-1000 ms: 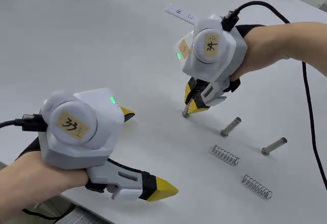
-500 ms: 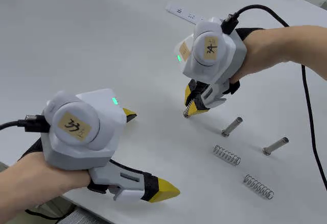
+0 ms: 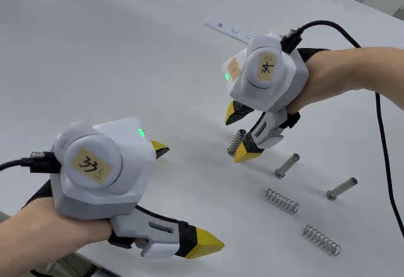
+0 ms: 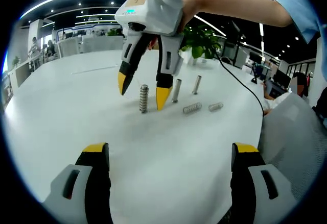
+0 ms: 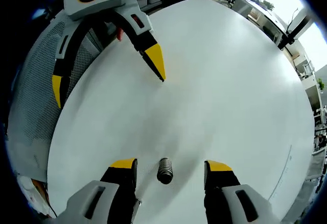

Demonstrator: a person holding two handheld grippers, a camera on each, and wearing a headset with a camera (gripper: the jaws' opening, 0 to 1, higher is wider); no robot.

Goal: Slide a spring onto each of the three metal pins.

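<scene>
The right gripper hangs over the white table with its jaws parted. One jaw is on each side of an upright spring and both are clear of it, so the gripper holds nothing. In the right gripper view the spring is seen end on, midway between the two yellow tips. In the left gripper view it stands straight on the table. A pale cap at its top looks like the end of a pin inside it, though that is hard to make out.

To the right of it in the head view stand two bare pins, the nearer pin and the farther pin. The first loose spring lies flat near the nearer pin, and the second loose spring lies further right.

The left gripper is over the near edge of the table, well apart from these parts, with its jaws spread wide and empty. A black cable runs from the right gripper across the table.
</scene>
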